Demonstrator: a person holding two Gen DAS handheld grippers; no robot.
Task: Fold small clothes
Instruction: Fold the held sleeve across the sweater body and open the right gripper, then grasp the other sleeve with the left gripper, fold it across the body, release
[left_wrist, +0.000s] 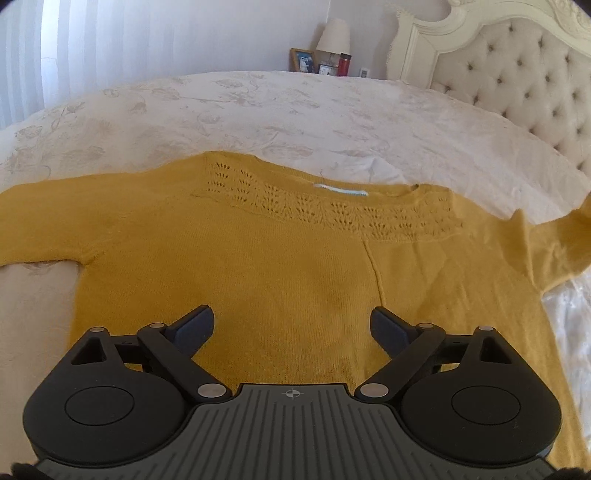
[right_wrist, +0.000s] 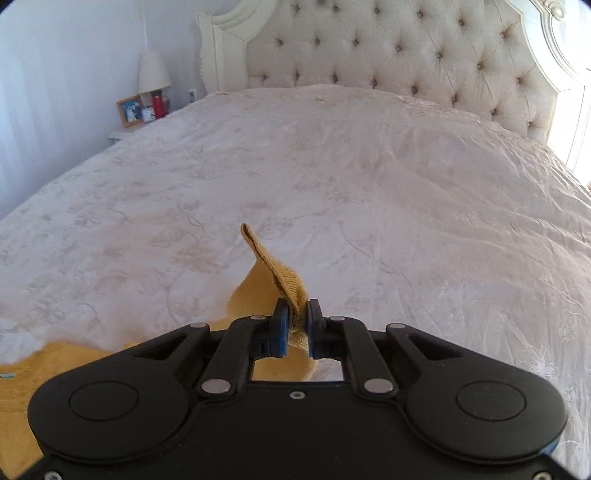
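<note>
Lying flat on bed (left_wrist: 258, 107), yellow sweater (left_wrist: 295, 266), neck toward far side, left sleeve spread out. Right gripper (right_wrist: 295, 325) jaws clamped on sleeve (right_wrist: 284, 280), cuff lifted off cover, standing up past fingertips. Left gripper (left_wrist: 291, 325) jaws wide apart, empty, hovering above sweater's lower body. Headboard (right_wrist: 406, 55) beyond.
</note>
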